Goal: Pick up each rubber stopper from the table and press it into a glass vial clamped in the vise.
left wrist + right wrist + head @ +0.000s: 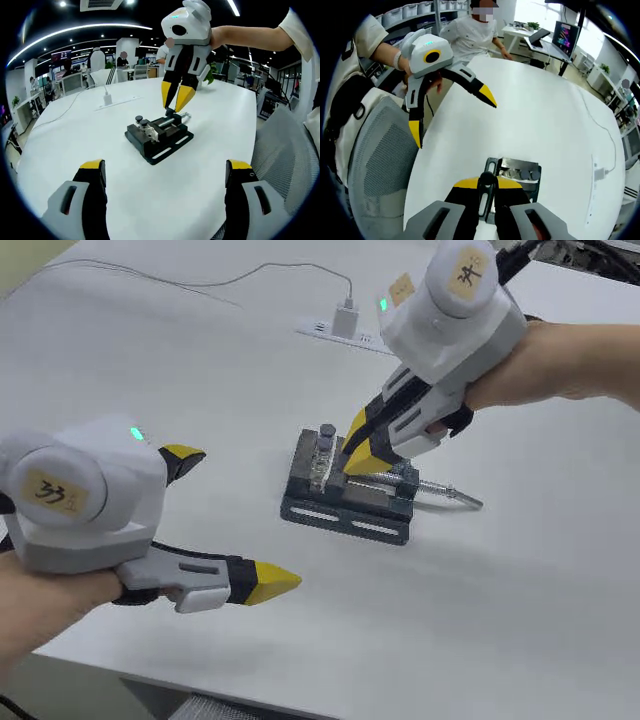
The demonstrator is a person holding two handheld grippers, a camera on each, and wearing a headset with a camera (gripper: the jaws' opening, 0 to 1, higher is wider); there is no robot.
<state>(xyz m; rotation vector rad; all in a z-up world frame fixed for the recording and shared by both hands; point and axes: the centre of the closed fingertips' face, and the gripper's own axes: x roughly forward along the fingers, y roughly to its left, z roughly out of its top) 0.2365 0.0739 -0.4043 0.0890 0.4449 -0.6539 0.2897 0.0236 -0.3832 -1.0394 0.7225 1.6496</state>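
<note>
Right gripper [357, 456]: jaws were drawn together to a narrow slit, their yellow tips pinching a rubber stopper [486, 178] and pointing down over the vise.
Rubber stopper: small, dark and round-topped; it sat between the right jaws' tips, just above one end of the vise.
Vise [345, 502]: a low, dark block with a silver screw handle; it stood directly beneath the right jaws and well ahead of the left jaws.
Glass vials [320, 465]: clear and upright, clamped in the vise just beside the right jaws' tips.
Seated stoppers [141, 120]: two dark round caps were on the vials in the vise.
Left gripper [230, 518]: jaws were spread wide, holding nothing, over bare worktop.
Worktop [520, 570]: white and smooth beneath both pairs of jaws.
Power strip [340, 330]: white, with a charger and cable plugged in; it lay well beyond the right jaws.
</note>
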